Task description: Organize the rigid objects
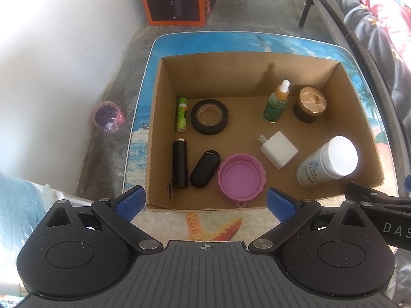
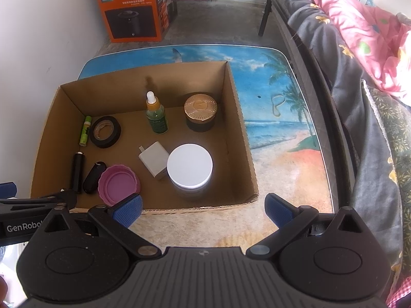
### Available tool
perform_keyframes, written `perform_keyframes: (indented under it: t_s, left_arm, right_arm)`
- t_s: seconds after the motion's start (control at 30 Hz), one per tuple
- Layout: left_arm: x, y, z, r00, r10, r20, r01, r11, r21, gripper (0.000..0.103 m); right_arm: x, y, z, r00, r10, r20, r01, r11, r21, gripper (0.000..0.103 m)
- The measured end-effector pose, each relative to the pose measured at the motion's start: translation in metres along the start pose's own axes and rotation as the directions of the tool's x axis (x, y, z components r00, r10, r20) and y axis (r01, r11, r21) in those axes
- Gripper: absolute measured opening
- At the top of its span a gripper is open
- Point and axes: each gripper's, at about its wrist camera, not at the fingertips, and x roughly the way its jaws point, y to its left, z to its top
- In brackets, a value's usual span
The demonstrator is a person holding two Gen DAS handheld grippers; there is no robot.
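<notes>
Both the left gripper [image 1: 204,202] and right gripper [image 2: 203,206] hover spread apart and empty near the cardboard box [image 1: 164,118] holding the white bottle [image 1: 327,161].

The brown cardboard box [image 1: 257,66] at the frame's centre sits on a table [image 2: 277,133] printed with blue sky, green palms, sea and orange sand, plus an orange starfish [image 1: 215,227] at lower centre. Inside, at left lie a lime-green tube [image 1: 181,114], black tape [image 1: 209,117], a black cylinder [image 1: 179,164], a black fob [image 1: 205,168] and a pink lid [image 1: 241,177]; at right are a white charger [image 1: 279,153], a white-capped bottle [image 1: 327,161], a green dropper [image 1: 277,102] with orange collar and white tip, and a dark jar [image 1: 309,104] with a ribbed gold lid. At upper left stands an orange carton [image 2: 134,12], at far right pink floral bedding [image 2: 359,33], and both grippers have blue textured pads [image 1: 129,201] on black.
</notes>
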Motion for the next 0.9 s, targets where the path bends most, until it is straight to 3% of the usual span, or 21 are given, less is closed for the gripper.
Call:
perform_keyframes:
  t_s: [0.9]
  left_arm:
    - [-0.0022, -0.0043, -0.0038, 1.0, 0.014, 0.004, -0.014, 1.0, -0.01, 0.101]
  right_arm:
    - [-0.0004, 0.0019, 0.0011, 1.0, 0.004, 0.001, -0.004, 1.0, -0.008, 0.103]
